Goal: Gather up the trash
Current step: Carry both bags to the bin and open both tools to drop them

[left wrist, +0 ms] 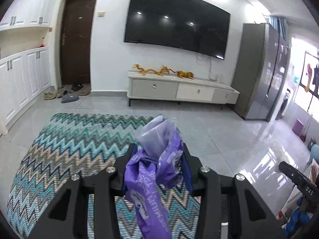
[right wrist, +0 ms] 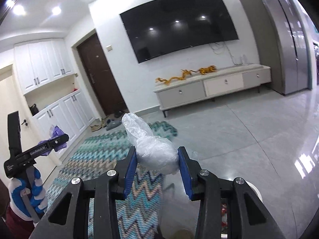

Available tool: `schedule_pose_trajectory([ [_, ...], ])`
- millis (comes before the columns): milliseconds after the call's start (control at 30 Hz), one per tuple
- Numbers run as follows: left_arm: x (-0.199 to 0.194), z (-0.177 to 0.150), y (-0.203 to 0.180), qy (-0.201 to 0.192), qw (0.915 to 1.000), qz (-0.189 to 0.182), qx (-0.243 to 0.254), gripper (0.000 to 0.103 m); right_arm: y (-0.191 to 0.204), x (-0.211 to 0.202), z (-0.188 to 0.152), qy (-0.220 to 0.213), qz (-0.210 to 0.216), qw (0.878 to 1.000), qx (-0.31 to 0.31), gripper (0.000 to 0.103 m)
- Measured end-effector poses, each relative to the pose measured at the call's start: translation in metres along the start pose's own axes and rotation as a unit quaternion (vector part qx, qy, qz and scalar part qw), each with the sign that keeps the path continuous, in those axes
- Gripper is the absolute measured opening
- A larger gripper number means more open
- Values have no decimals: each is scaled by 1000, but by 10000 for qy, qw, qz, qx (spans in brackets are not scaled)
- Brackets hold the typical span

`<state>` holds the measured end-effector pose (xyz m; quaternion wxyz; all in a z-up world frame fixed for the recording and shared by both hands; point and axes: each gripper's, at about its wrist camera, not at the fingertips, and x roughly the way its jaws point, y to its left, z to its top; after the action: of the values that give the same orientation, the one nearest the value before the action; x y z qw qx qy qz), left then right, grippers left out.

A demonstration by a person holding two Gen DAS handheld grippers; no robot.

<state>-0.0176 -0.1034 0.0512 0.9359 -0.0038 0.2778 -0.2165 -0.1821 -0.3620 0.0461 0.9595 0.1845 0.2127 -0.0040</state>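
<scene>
The left tool (left wrist: pixel 158 153) clamps a crumpled purple wrapper (left wrist: pixel 151 171) (white print on it) above the zigzag rug (left wrist: pixel 59 149). The right tool (right wrist: pixel 157 157) pinches a wadded clear plastic bag (right wrist: pixel 153 149) between its blue pads (right wrist: pixel 130 171), held over the rug's edge and grey floor (right wrist: pixel 249 139), facing the TV (right wrist: pixel 179 23).
</scene>
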Motion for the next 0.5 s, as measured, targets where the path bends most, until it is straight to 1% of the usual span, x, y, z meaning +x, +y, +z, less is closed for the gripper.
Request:
schedule_pose_trajectory([
  [233,41,-12,-62,442,9973,-253,522,41,-56,10,-25,301,-351,9981,417,39],
  [367,66,-21,-96,692,9933,-426,827,41,-90,20,-40,514,-524,9945,741,39],
  [500,96,-33,-135,985,9864,-689,1125,41,-122,29,-53,710,-711,9895,1039,39],
])
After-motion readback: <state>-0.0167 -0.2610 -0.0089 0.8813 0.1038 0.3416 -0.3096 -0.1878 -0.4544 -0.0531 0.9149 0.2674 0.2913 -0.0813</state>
